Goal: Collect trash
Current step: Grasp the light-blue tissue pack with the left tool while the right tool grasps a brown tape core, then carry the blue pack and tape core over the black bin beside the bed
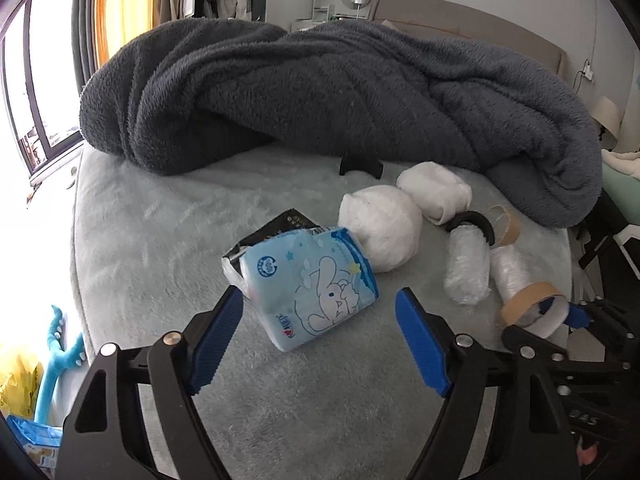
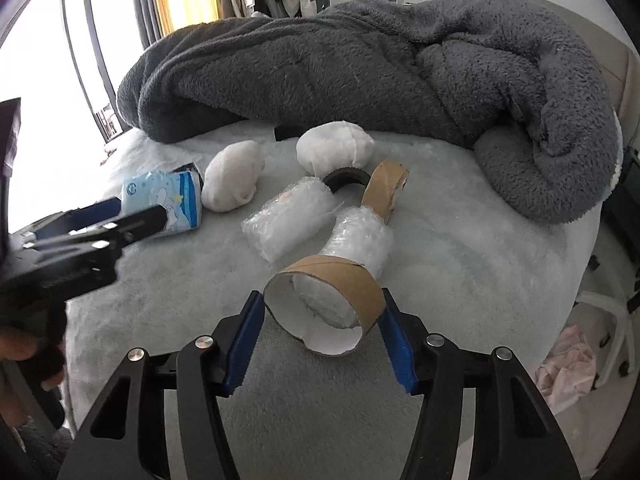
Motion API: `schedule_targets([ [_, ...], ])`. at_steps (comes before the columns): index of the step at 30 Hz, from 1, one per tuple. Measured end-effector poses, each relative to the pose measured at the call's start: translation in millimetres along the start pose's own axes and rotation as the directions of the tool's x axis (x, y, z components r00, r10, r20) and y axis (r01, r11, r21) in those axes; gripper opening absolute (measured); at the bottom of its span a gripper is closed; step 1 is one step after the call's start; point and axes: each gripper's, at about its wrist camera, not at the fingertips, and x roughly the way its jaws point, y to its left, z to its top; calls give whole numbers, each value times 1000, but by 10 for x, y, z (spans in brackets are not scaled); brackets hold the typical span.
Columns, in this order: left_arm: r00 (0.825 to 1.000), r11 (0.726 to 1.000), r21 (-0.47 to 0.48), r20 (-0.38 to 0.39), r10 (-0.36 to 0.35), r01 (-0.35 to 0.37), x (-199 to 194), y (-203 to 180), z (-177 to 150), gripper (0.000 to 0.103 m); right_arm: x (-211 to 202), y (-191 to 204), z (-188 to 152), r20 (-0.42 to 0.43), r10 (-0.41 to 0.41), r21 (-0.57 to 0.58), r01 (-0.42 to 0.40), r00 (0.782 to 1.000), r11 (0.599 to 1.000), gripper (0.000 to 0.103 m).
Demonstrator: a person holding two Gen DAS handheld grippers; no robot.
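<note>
each hand-held gripper [image 1: 320, 308] has black arms, silver screws, ribbed blue pads [image 2: 244, 340].

Daylight from blown-out window [image 1: 24, 92] at left, soft shadows, fisheye bending, dark vignetted corners

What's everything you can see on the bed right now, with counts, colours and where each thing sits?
Blanket: one, dark grey, heaped across bed's far side.
Tissue pack: one, light blue, between left gripper's fingers.
White bundles: two, white, mid-bed.
Bubble-wrap rolls: two, clear, right of the bundles.
Cardboard rings: two, brown; near one between right gripper's fingers.
Black ring: one, by far cardboard ring.
Left gripper: blue pads, around pack.
Right gripper: blue pads, touching near ring.
</note>
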Motion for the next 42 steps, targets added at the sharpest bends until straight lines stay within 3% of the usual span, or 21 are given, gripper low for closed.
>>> schedule_targets([
  [12,997,997,12,-12,73,-73,233,-73,27,82,-219,-24,22,61,89,20,-91,994,996,58],
  [19,992,990,79,-14,122,-120,303,-159,21,79,-313,-124,116,101,148,58,-154,984,986,58],
  [25,994,990,92,-10,105,-103,274,-139,13,70,-407,-84,281,133,184,32,-190,974,981,58],
  [30,998,996,59,9,64,-64,168,-53,17,69,-389,18,391,143,201,-1,-203,969,979,58],
  [37,996,999,42,87,16,-20,-187,50,85,69,-364,195,604,170,229,-58,-222,958,973,58],
  [42,986,997,65,164,30,-41,-465,87,130,69,-332,310,768,195,246,-82,-234,949,969,58],
])
